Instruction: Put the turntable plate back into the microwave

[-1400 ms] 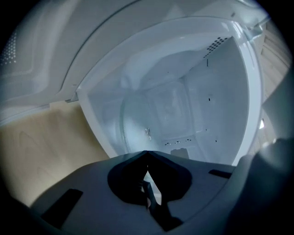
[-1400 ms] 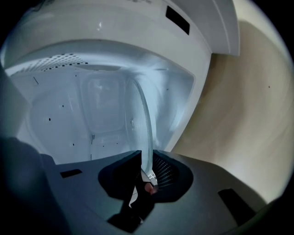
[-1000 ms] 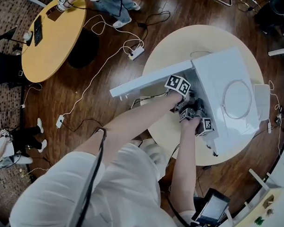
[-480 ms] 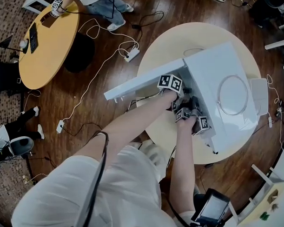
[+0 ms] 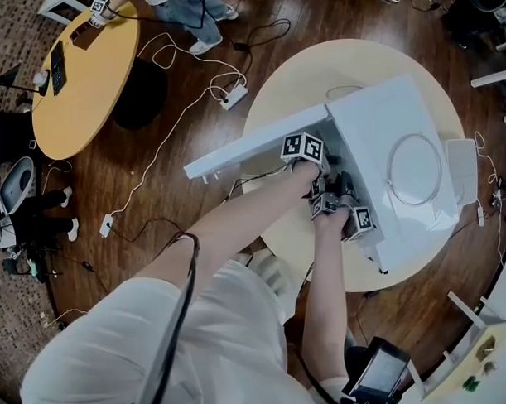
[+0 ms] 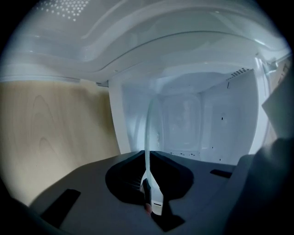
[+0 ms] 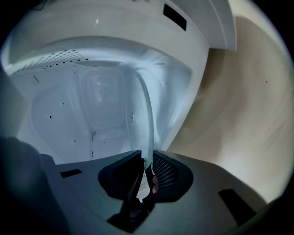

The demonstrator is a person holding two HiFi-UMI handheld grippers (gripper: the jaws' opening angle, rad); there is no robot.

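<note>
Head view: microwave (image 5: 391,126) on a pale round table (image 5: 315,75), door (image 5: 259,143) swung open to the left, both forearms reaching into the opening; jaws and glass out of sight under the white casing.
Left gripper (image 6: 148,181): jaws clamped on the near rim of the turntable plate (image 6: 148,137), shown edge-on as a thin clear line running into the cavity (image 6: 197,119); wooden tabletop at left.
Right gripper (image 7: 146,176): jaws pinched on the same plate's rim, the curved glass edge bowing away toward the far wall; tabletop at right.
Plate's place: held between both grippers within the microwave's open mouth; contact with the cavity floor not readable in either gripper view.
Seen only from above: yellow table (image 5: 83,70) far left, cables across the wood floor.
</note>
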